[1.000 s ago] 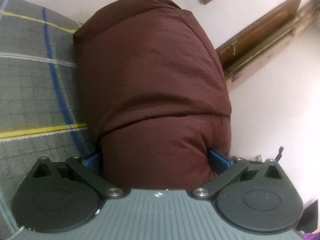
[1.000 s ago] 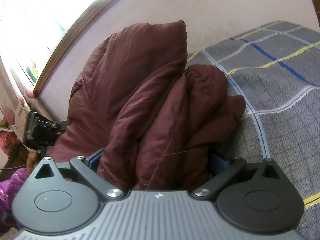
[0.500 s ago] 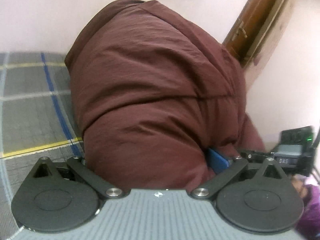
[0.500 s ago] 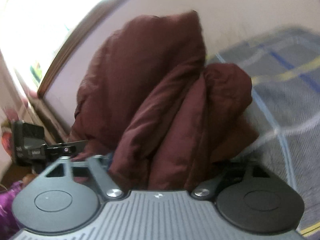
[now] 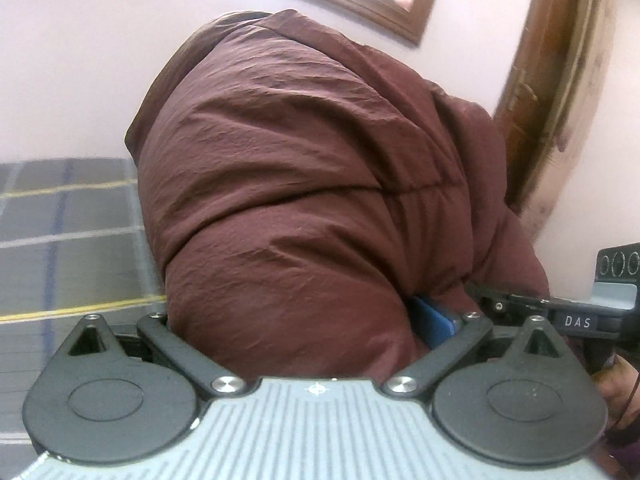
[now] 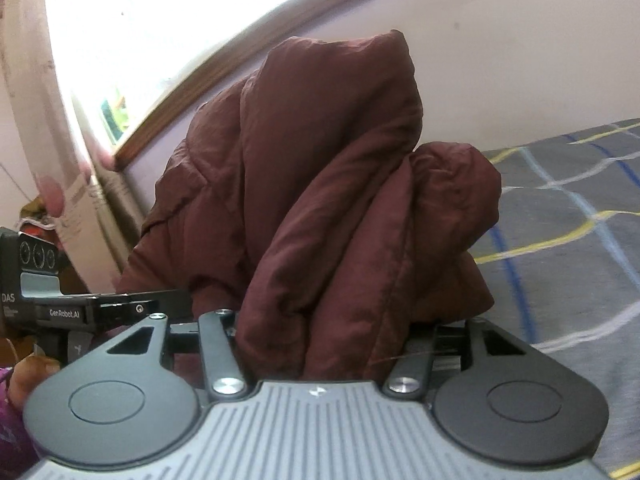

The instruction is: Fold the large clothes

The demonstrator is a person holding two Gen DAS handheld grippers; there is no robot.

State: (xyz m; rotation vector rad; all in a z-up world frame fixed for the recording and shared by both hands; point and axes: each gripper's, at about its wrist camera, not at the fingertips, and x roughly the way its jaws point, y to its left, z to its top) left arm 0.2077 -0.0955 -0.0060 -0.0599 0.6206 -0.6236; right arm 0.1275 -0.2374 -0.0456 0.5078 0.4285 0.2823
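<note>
A bulky maroon padded jacket fills the left wrist view, bunched up and held above the grey checked bed. My left gripper is shut on its thick lower roll; one blue pad shows at the right, the other is hidden by cloth. In the right wrist view the jacket stands in tall folds. My right gripper is closing, its jaws pressing a bundle of those folds. Each gripper also shows in the other's view: the right, the left.
The bed stretches to the right with blue, yellow and white lines. A pale wall rises behind, with a bright window in a wooden frame and a wooden door frame. A person's hand holds the left gripper.
Both grippers have risen and turned with the jacket, so more wall and less bed shows. The right jaws have narrowed on the folds. The other gripper has come into each view.
</note>
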